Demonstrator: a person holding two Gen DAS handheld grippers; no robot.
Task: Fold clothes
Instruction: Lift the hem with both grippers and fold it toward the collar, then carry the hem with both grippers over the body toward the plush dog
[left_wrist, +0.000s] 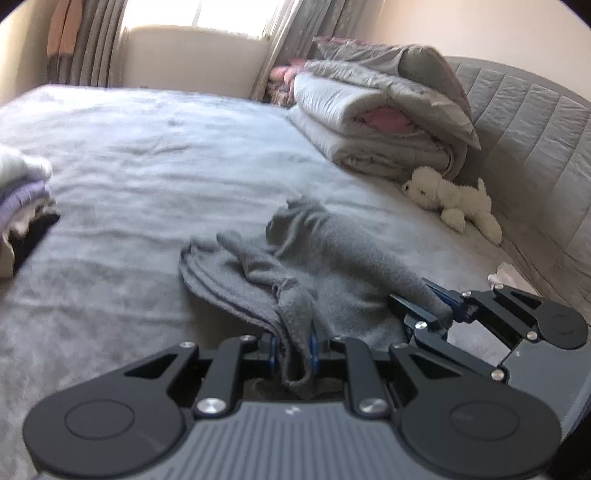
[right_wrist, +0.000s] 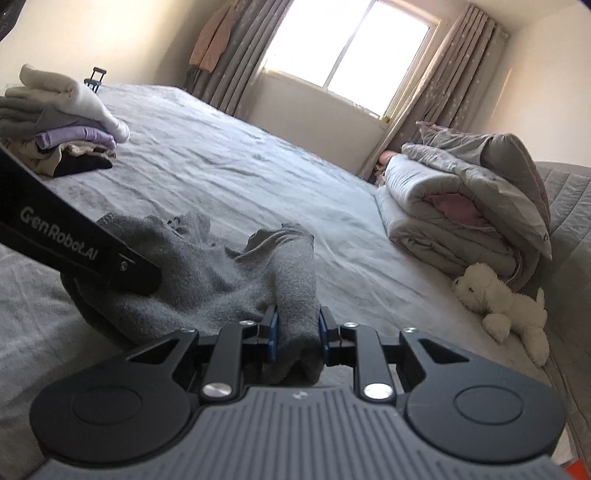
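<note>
A grey fleecy garment (left_wrist: 295, 266) lies crumpled on the grey bed sheet (left_wrist: 147, 155). My left gripper (left_wrist: 293, 347) is shut on a bunched edge of it at the near side. My right gripper (right_wrist: 297, 332) is shut on another thick fold of the same garment (right_wrist: 221, 266); it also shows in the left wrist view (left_wrist: 432, 314) at the right, pinching the cloth. The body of the left gripper (right_wrist: 74, 243) crosses the left of the right wrist view.
A stack of folded clothes (right_wrist: 62, 125) sits at the far left of the bed (left_wrist: 22, 199). Folded duvets (left_wrist: 388, 122) and a white plush dog (left_wrist: 454, 199) lie by the padded headboard (left_wrist: 524, 122). A window with curtains (right_wrist: 347, 55) is behind.
</note>
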